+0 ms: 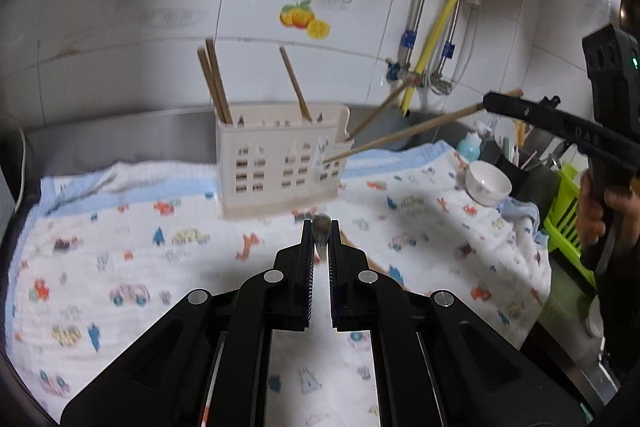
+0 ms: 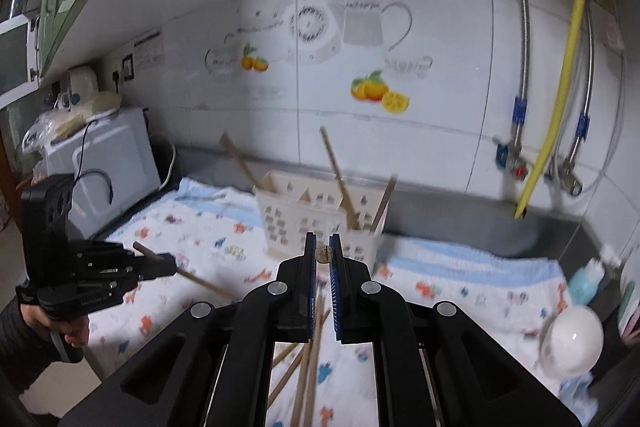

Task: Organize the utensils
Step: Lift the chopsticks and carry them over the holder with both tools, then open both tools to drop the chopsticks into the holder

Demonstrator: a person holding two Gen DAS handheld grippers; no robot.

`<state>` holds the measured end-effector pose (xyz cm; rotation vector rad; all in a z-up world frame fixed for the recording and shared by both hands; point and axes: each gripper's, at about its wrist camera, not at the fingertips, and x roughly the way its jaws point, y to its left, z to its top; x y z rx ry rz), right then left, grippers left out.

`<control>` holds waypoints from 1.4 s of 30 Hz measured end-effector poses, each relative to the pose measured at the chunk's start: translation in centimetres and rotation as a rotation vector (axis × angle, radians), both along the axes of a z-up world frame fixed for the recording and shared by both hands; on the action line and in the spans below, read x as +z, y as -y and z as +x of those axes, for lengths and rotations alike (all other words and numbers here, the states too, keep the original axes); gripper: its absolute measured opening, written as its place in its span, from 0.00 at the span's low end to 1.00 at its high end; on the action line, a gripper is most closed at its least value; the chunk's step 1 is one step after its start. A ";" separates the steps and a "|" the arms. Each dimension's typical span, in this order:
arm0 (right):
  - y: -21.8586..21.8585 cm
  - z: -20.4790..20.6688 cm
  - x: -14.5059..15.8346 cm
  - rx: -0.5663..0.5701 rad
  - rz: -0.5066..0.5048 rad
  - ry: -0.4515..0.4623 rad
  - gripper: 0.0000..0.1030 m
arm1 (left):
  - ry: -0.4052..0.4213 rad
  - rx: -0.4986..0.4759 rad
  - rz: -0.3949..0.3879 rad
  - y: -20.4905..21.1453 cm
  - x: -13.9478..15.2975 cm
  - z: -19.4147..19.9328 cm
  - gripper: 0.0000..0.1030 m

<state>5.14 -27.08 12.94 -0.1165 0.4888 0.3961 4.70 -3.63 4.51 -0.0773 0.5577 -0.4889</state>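
A cream slotted utensil holder (image 1: 280,163) (image 2: 316,223) stands on the patterned cloth (image 1: 120,247) with several wooden chopsticks upright in it. My left gripper (image 1: 321,227) is shut on one chopstick (image 1: 321,237), seen end-on between the pads. In the right wrist view that left gripper (image 2: 172,261) holds its chopstick (image 2: 200,281) above the cloth, left of the holder. My right gripper (image 2: 322,239) is shut on another chopstick (image 2: 323,253). In the left wrist view the right gripper (image 1: 486,101) holds that chopstick (image 1: 400,135), whose far tip reaches the holder's right side. Several loose chopsticks (image 2: 304,367) lie on the cloth below.
A white bowl (image 1: 488,187) (image 2: 574,341) sits on the cloth's right edge by a blue bottle (image 2: 586,279) and a green rack (image 1: 568,207). A microwave (image 2: 108,163) stands at the left. Pipes and valves (image 2: 520,167) run down the tiled wall behind.
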 end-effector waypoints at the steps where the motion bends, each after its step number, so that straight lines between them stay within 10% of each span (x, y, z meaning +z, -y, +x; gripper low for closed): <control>1: 0.2 0.3 0.6 -0.002 0.002 0.004 0.06 | 0.006 0.000 0.001 0.0 0.4 0.2 0.05; 14: -0.2 5.3 6.5 -0.029 -0.108 0.020 0.06 | 0.094 -0.034 0.026 0.8 5.3 3.1 0.05; 28: -2.7 14.0 2.0 -0.018 -0.157 -0.174 0.06 | 0.314 0.052 0.046 1.3 14.7 7.4 0.05; 42: -1.9 13.8 0.8 -0.035 -0.149 -0.140 0.16 | 0.319 0.182 0.058 1.5 13.4 14.3 0.05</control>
